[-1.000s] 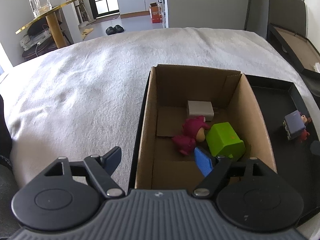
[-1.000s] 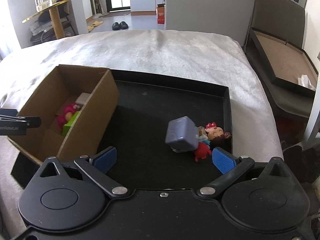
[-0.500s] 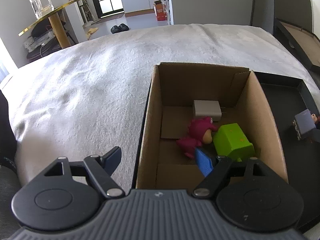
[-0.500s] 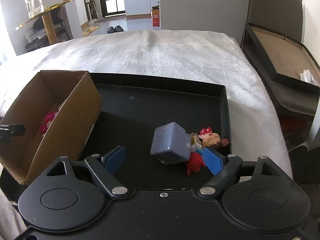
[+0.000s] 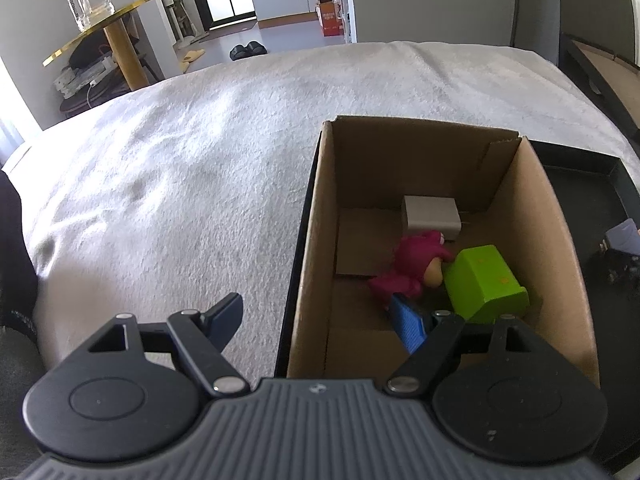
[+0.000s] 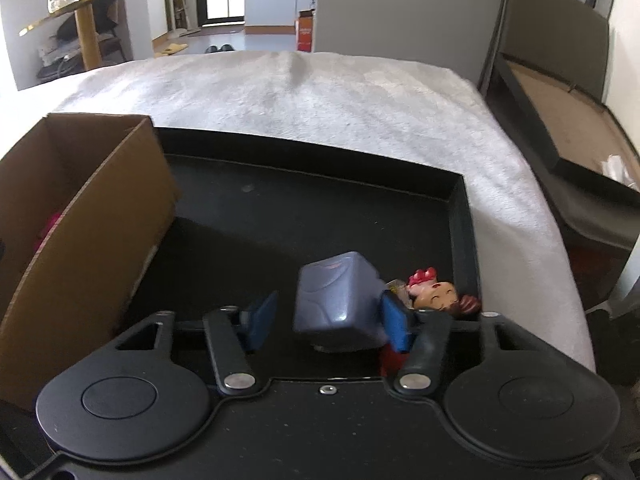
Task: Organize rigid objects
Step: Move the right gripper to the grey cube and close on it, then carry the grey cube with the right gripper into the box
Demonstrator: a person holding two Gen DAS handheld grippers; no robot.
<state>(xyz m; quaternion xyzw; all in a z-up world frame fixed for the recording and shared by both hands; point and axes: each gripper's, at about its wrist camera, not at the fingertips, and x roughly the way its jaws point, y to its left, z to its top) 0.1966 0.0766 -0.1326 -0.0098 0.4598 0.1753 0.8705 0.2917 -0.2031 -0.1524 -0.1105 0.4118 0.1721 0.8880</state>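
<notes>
A blue-grey cube (image 6: 336,300) lies on the black tray (image 6: 312,204), leaning on a small doll (image 6: 436,294) with a red bow. My right gripper (image 6: 328,320) is open around the cube. Its right pad (image 6: 394,322) touches the cube's side, while a small gap shows at the left pad (image 6: 262,320). In the left wrist view, a cardboard box (image 5: 308,240) holds a white adapter (image 5: 430,216), a pink figure (image 5: 412,268) and a green block (image 5: 484,280). My left gripper (image 5: 318,318) is open and straddles the box's left wall, holding nothing.
The box stands in the left part of the tray (image 5: 584,188), which rests on a white blanket (image 5: 180,184). The cube (image 5: 622,236) shows at the left wrist view's right edge. A dark open case (image 6: 560,120) lies off the bed to the right.
My right gripper has moved forward until the cube sits between its fingers, and the fingers have narrowed around it. The left gripper has shifted slightly, still open at the box wall.
</notes>
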